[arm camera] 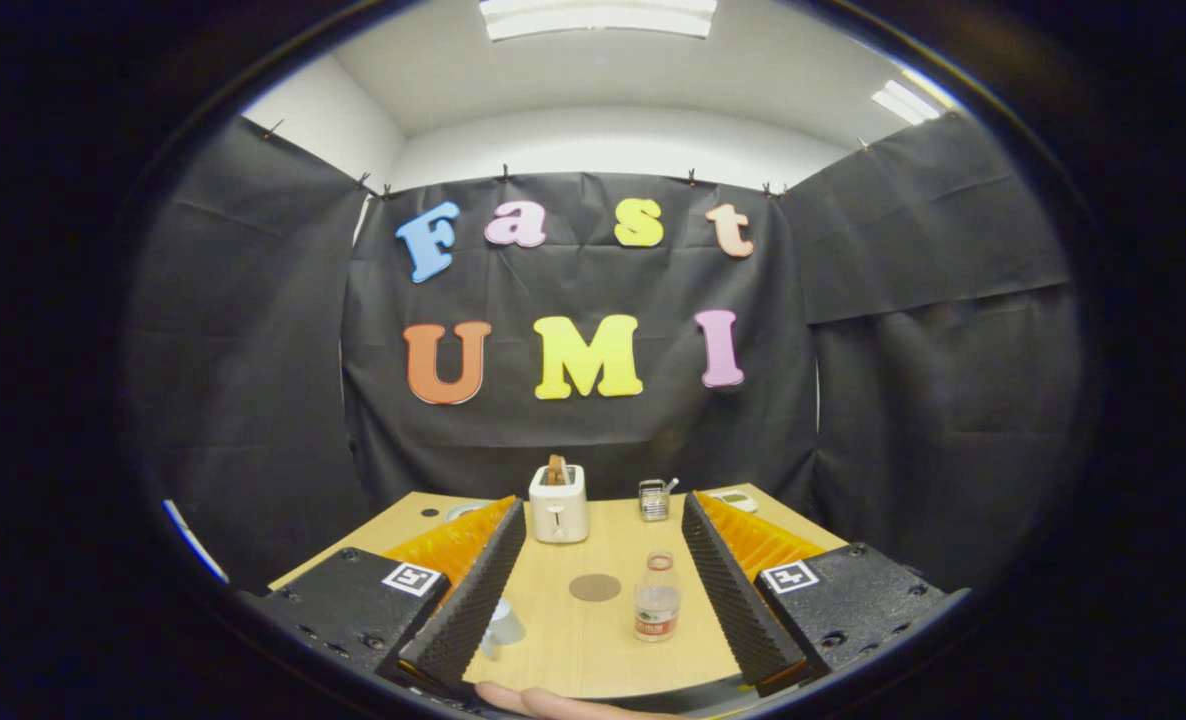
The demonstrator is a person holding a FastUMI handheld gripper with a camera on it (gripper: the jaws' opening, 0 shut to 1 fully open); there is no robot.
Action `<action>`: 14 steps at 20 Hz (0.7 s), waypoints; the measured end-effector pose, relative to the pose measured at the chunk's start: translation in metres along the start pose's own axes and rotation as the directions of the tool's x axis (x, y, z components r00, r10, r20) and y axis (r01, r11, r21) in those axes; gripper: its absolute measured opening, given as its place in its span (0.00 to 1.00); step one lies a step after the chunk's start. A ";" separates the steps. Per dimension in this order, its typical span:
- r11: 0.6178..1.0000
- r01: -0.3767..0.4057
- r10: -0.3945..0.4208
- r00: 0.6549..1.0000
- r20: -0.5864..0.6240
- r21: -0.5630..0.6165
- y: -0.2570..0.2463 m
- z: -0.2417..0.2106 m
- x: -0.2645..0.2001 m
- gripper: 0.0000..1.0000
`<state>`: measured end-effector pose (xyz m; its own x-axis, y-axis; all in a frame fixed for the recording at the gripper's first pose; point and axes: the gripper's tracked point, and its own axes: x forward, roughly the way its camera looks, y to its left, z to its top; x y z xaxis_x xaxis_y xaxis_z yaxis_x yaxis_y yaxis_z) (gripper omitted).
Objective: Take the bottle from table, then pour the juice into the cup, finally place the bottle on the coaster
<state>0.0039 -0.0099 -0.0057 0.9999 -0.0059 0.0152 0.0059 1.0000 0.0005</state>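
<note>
Plainly the gripper (603, 570) is spread wide with nothing between its fingers but bare table (593, 650), so the first step, taking the bottle, is not yet done. Going left to right: a clear cup (502, 625) sits near, half hidden against the inner face of the left finger; a round brown coaster (595, 587) lies flat about midway between the fingers; and the bottle (657, 597) stands upright just right of the coaster, inside the open span but nearer the right finger than the left. Its long axis runs vertical, cap up, a little liquid showing low down. Farther off, beyond the fingertips, a white toaster (559, 503) with bread in its slot stands left of centre, and a small wire holder (654, 499) to its right. As I judge it, the coming move turns on that offset: the gripper needs to go forward and slightly right so the bottle's body centres between the fingers before closing, while keeping the left finger off the cup.
</note>
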 end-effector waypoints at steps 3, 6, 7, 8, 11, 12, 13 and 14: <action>1.000 -0.002 0.002 1.000 -0.002 -0.004 0.000 -0.003 0.002 1.00; 1.000 0.001 -0.001 1.000 -0.004 -0.016 -0.001 -0.007 0.006 1.00; 1.000 0.003 -0.004 1.000 -0.005 -0.019 -0.001 -0.009 0.007 1.00; 1.000 0.002 -0.002 1.000 -0.005 -0.021 0.000 -0.011 0.009 1.00; 1.000 0.001 -0.001 1.000 -0.003 -0.029 -0.001 -0.018 0.014 1.00; 1.000 0.000 0.000 1.000 0.003 -0.031 -0.002 -0.020 0.016 1.00; 0.999 0.003 -0.002 1.000 0.009 -0.033 -0.004 -0.022 0.019 1.00; 0.999 0.012 -0.012 1.000 0.012 -0.036 -0.008 -0.025 0.023 1.00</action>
<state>0.0277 -0.0179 -0.0304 0.9995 -0.0175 0.0269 0.0185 0.9992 -0.0352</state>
